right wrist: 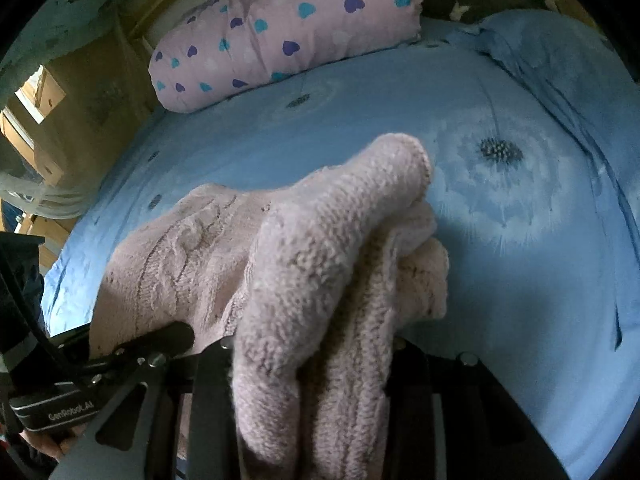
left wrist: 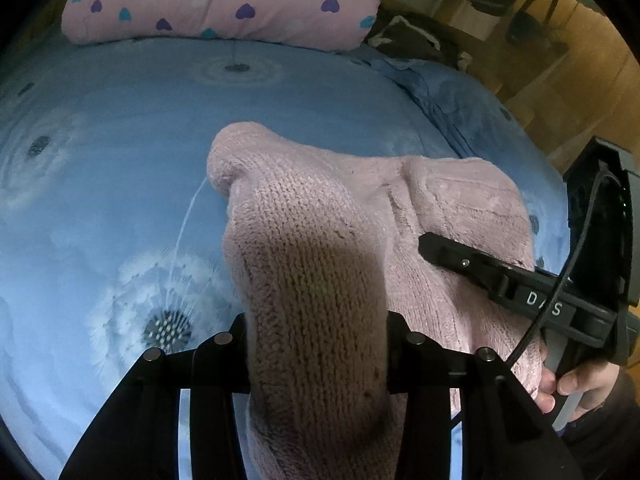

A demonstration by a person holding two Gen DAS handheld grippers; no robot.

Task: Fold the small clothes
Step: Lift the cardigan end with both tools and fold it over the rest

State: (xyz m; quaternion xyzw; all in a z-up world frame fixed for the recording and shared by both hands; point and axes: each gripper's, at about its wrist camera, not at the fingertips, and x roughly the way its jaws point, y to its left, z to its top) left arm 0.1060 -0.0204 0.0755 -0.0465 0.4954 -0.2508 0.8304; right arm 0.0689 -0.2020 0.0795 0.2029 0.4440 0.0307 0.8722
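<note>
Over the bed [left wrist: 120,120], whose blue dandelion-print cover is stretching smooth to the pink heart-print pillow [left wrist: 224,0] at its far end, a pink knit garment [left wrist: 320,240] is hanging lifted between the two tools. It is running sideways from one gripper to the other, its long axis lying across both views, so the coming fold looks likely to turn on carrying this held edge forward over the cover and laying it down; neither hand is reading as nearer. The knit is thick, fuzzy and limp, with a cable pattern on the spread panel, and it is bunching into rounded lumps above each grip. The left gripper [left wrist: 318,344] is pinching one bunched end, its jaws pressing into the wool on both sides. The right gripper [right wrist: 312,364] is likewise clamping the other end, with layered folds wedged between its jaws. A hand [left wrist: 576,384] is gripping the right tool's handle.
</note>
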